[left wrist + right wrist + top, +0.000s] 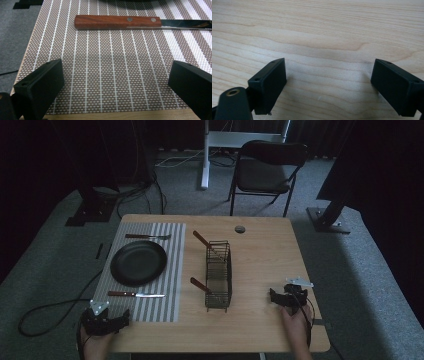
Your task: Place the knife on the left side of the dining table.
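Wooden bench (260, 265), lower left of frame: left hand-held gripper (111, 324) jaws apart near knife (140, 23); light, stiff, slippery blade, so grip wood handle.

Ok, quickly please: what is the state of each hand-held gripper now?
Left hand-held gripper: open, holding nothing, over the placemat near the knife.
Right hand-held gripper: open, holding nothing, over the table.

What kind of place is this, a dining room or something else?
Probably a lab or studio set up for recording, not a home dining room. The wooden table holds a place setting with a black plate on a striped mat, but around it are grey carpet, loose cables and a folding chair.
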`<state>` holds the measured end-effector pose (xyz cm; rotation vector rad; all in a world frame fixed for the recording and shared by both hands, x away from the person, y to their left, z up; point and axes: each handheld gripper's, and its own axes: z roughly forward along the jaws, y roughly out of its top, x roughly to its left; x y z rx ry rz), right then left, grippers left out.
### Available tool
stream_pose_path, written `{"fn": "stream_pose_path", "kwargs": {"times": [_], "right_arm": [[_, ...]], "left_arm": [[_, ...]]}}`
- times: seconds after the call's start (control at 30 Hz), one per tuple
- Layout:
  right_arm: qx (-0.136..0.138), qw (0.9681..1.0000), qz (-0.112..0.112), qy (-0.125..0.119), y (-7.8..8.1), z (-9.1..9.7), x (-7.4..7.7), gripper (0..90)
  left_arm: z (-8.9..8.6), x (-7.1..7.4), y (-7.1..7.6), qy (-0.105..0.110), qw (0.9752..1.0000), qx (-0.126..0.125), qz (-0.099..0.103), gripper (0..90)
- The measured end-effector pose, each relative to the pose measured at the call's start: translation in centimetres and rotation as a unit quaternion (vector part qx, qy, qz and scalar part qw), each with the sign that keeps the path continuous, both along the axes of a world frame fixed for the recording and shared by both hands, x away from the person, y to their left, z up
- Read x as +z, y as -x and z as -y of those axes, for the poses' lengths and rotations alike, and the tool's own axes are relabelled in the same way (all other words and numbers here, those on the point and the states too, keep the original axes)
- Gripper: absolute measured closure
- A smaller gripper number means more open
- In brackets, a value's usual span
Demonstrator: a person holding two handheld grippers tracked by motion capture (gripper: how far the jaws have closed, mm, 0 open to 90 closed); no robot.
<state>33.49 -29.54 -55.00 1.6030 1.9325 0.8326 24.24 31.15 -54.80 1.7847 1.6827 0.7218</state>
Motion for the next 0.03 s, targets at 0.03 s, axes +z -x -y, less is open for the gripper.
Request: {"fn": "stream_pose_path", "kwargs": {"times": [0.03], "right_arm": [[0.0,1.0,0.0,0.0,0.0,0.0,0.0,12.0]], "left_arm": [[-0.06,0.02,0.0,0.003,1.0,0.0,0.0,1.3]]}}
